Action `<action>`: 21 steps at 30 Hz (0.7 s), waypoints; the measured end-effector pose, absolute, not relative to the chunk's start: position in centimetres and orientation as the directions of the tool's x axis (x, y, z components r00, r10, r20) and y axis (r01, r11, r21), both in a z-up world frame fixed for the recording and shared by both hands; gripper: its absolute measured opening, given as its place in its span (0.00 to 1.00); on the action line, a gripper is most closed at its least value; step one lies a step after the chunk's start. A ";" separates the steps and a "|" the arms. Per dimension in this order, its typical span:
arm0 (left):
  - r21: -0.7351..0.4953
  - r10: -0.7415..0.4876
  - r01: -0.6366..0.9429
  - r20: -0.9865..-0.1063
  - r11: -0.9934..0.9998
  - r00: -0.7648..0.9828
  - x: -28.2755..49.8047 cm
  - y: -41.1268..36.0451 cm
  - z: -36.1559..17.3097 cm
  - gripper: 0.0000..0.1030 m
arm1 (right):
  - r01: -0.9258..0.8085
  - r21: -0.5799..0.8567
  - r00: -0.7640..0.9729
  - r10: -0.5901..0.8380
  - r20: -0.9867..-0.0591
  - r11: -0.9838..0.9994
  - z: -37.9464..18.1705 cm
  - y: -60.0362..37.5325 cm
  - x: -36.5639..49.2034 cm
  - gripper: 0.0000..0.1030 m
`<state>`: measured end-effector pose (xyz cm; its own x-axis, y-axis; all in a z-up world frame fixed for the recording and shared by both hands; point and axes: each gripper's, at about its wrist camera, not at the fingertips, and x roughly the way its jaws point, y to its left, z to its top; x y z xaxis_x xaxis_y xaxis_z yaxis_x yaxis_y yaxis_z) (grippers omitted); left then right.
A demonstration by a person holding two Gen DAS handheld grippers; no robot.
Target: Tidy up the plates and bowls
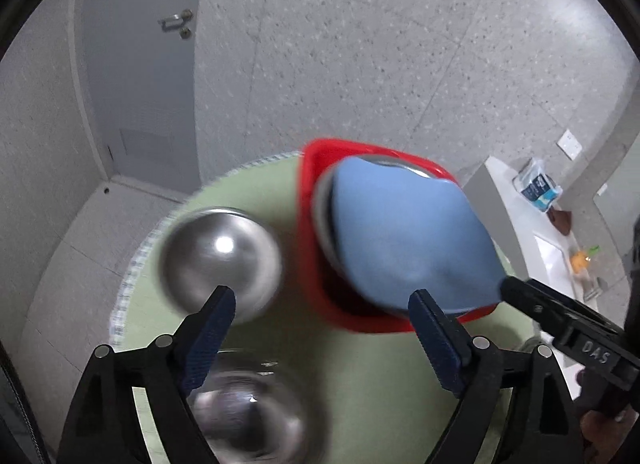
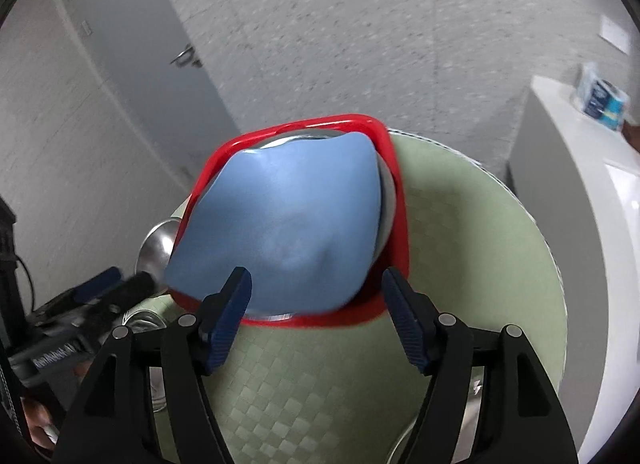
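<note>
Right claw (image 2: 316, 296) gapes just before blue plate (image 2: 280, 224) atop red tray (image 2: 400, 200).

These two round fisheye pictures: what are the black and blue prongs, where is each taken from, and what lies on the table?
Each picture comes from a camera on a hand-held claw, looking along its two blue-padded fingers. The left claw and the right claw both stand open, holding nothing. On the green round table a red tray carries a blue plate over a metal dish. Two steel bowls sit beside it, one further, one nearer. The picture is blurred.
</note>
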<state>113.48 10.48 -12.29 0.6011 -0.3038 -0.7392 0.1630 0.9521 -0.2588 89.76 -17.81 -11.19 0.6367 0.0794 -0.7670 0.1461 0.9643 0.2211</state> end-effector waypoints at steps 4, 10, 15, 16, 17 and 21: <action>-0.218 -0.265 0.153 -0.727 0.964 0.634 110.9 14.4 -12.5 0.86 | 0.173 0.210 0.677 0.038 -0.735 0.962 -10.8 -15.1 86.7 0.68; -0.204 -0.243 0.135 -0.747 0.970 0.618 108.2 18.7 -14.3 0.86 | 0.174 0.214 0.686 0.037 -0.727 0.961 -12.1 -10.6 84.3 0.69; -0.186 -0.227 0.129 -0.783 0.974 0.580 106.5 20.0 -16.1 0.86 | 0.155 0.205 0.646 0.058 -0.761 0.966 -15.2 -6.8 84.2 0.69; -0.190 -0.231 0.132 -0.792 0.973 0.565 106.3 20.1 -16.5 0.86 | 0.151 0.199 0.638 0.059 -0.768 0.968 -15.8 -6.1 84.3 0.69; -0.192 -0.234 0.135 -0.798 0.972 0.555 106.2 20.1 -16.9 0.85 | 0.146 0.192 0.627 0.059 -0.777 0.970 -16.5 -5.5 84.4 0.70; -0.177 -0.235 0.162 -0.830 0.971 0.506 106.1 19.9 -18.7 0.73 | 0.127 0.173 0.576 0.069 -0.815 0.977 -19.4 -3.1 85.5 0.69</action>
